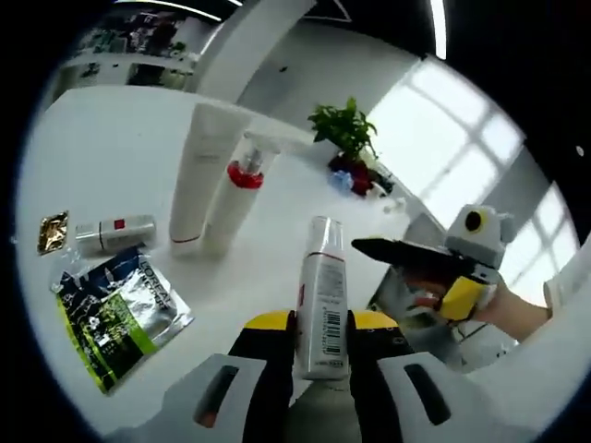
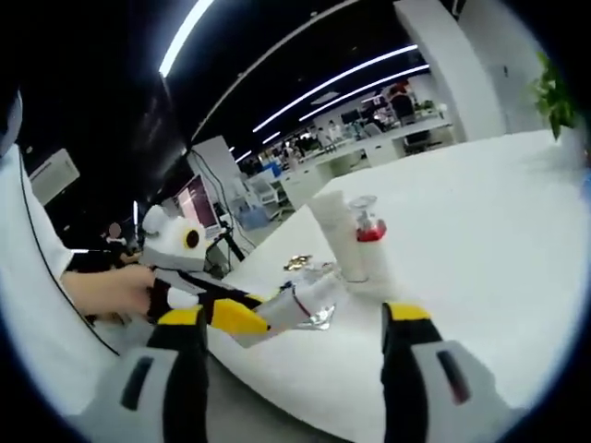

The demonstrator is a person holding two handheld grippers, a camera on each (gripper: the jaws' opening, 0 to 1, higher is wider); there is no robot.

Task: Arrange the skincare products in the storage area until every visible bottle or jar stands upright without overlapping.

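L gripper (image 1: 321, 343) clamps white bottle (image 1: 321, 305); R gripper (image 2: 294, 334) fingers apart, holding nothing.

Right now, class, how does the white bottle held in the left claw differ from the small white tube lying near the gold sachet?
The white barcoded bottle is clamped in the left claw, lifted off the white table; the small white tube with a red mark lies on its side on that table, untouched. The bottle looks larger. Both are white.

A white barcoded bottle (image 1: 322, 300) is pinched between the left claw's (image 1: 321, 343) jaws. At ten o'clock from it, a white tube (image 1: 201, 175) and a red-collared pump bottle (image 1: 237, 192) stand upright, touching. A small white bottle (image 1: 115, 233) lies flat at nine o'clock.
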